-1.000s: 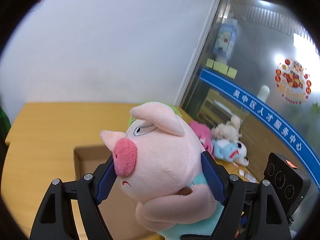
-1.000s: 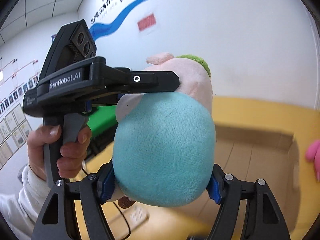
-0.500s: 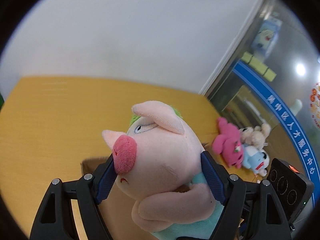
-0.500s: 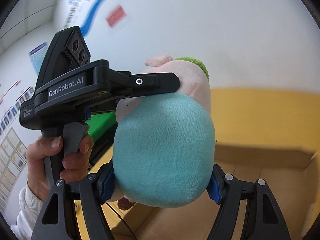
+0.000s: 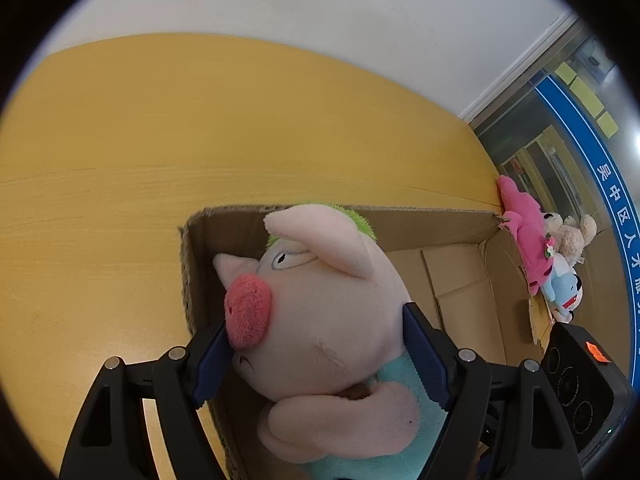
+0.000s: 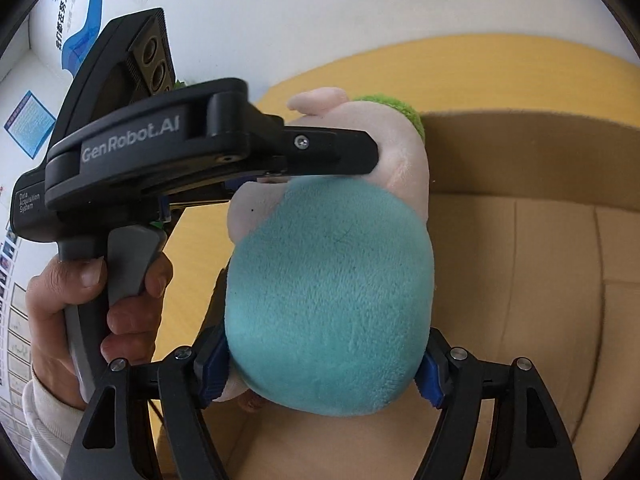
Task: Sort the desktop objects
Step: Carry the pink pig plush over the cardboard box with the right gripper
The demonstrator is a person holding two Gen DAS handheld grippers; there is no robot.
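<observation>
Pig plush [image 5: 320, 320] held by both grippers above the open cardboard box [image 5: 460, 280]!

Left gripper [image 5: 316, 352] squeezes the pink head between its blue pads [image 5: 424, 356], snout toward nine o'clock. Right gripper [image 6: 320, 364] clamps the teal body [image 6: 332, 300], while the left tool crosses at ten o'clock, a bare hand [image 6: 92, 300] on its handle. Below lies the yellow wooden table [image 5: 160, 120]. At three o'clock in the left view, a heap of small plush toys [image 5: 548, 256] rests just beside the box's corner.

Office: wall posters [image 6: 30, 124], glass partition [image 5: 560, 148]
</observation>
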